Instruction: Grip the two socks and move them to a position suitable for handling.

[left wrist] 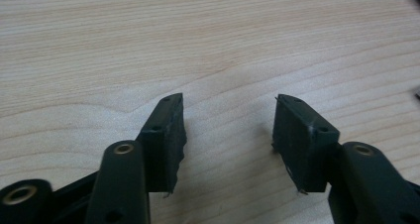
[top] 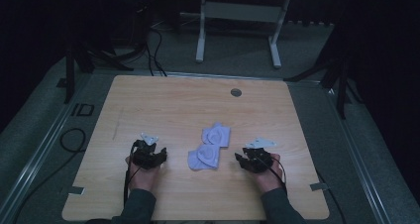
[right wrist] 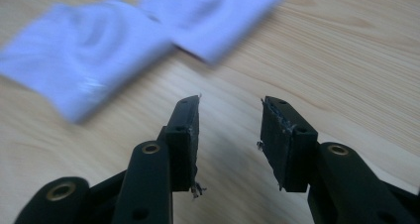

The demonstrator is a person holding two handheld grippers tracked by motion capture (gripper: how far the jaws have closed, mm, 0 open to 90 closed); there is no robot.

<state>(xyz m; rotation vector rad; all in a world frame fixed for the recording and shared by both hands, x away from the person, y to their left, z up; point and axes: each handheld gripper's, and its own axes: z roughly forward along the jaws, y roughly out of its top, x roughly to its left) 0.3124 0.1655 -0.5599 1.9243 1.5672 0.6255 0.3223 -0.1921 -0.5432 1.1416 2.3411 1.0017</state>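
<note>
Both grippers idle beside two pale lilac packets, nothing held.

In the high view the two packets [top: 210, 147] lie overlapping at the centre of the wooden table [top: 148, 100], just below mid-frame. The left gripper [top: 148, 154] sits to their left, well apart; its jaws stand partly apart over bare wood. The right gripper [top: 253, 159] sits to their right, near them, jaws likewise partly apart and clamping nothing; its own view puts the packets [right wrist: 124, 40] in the upper left, blurred. Judgement: approach stage, grasp not yet made. Next move calls for bringing the right gripper to the nearer packet edge and closing on it.
</note>
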